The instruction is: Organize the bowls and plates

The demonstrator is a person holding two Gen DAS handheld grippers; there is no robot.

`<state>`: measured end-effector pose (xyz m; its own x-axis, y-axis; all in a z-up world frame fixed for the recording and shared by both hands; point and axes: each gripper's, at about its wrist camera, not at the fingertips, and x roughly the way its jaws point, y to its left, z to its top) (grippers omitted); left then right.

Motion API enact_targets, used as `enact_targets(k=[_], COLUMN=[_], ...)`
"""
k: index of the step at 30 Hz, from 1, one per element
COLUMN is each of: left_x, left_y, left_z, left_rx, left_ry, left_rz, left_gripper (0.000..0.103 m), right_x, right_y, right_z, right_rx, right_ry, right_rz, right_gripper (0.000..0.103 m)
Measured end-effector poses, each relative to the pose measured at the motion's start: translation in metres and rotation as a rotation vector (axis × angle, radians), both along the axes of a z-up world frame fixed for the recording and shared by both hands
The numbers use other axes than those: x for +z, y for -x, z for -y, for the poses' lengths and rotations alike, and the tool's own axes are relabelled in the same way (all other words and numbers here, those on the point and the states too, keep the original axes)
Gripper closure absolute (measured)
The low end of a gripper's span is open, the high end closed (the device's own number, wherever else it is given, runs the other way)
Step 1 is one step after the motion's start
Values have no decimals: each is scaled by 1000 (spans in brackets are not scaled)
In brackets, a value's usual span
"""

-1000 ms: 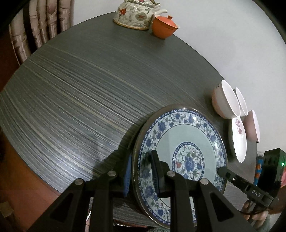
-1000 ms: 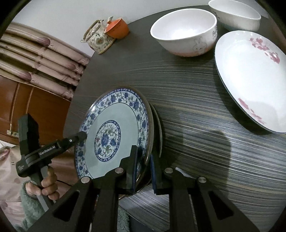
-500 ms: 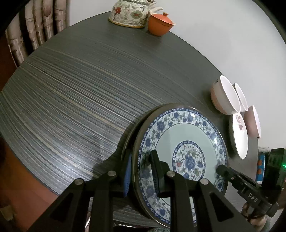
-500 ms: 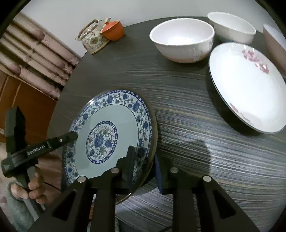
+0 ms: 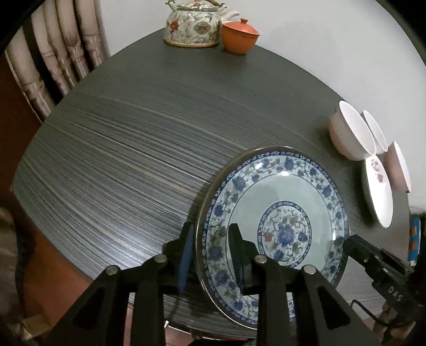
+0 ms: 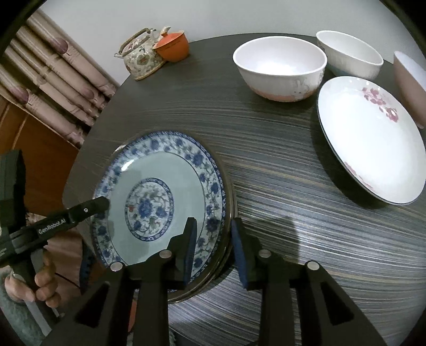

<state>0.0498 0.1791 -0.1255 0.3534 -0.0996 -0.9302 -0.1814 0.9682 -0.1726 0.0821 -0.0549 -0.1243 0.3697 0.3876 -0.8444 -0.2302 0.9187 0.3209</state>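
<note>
A blue-and-white floral plate [image 5: 287,213] [image 6: 165,191] is held tilted over the near edge of the dark round table [image 5: 133,133]. My left gripper [image 5: 210,255] is shut on its left rim. My right gripper [image 6: 213,244] straddles its right rim with the fingers apart, a gap showing beside the rim. A white plate with pink flowers [image 6: 372,138] [image 5: 378,186] lies at the right. Three bowls stand behind it: a white bowl with a pink base [image 6: 279,69] [image 5: 348,133], a white bowl [image 6: 348,56] and a pinkish bowl [image 6: 410,85].
A floral teapot [image 5: 194,24] [image 6: 141,56] and an orange lidded cup [image 5: 239,34] [image 6: 173,48] stand at the table's far edge by the wall. A curtain [image 5: 53,66] hangs at the left. A wooden cabinet [image 6: 40,149] is beside the table.
The blue plate has been tipped flatter and lowered toward the table. My right gripper's fingers have spread apart around its rim. The left gripper keeps its hold.
</note>
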Motion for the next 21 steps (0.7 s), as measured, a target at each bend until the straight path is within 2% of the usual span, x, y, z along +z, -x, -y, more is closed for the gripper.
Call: enact_targets(k=[5,10,14,21], left_x=[-2,1,7,16], left_y=[0,2,3,6], left_z=[5,14,18,24], left_rx=[-3,-13,-3,15], left_ry=[-16,-75,-116,-179], left_rz=[1,22,62,110], left_gripper=[74,73,64,60], right_x=[1,0,-1,10], right_y=[1,4,10,19], right_z=[0,7,14,23], right_rx=[-1,-23,-31,-55], right_ry=[-2,-46,-69,-37], right_rz=[1,-14,-17,36], right_gripper=[76,76,76,74])
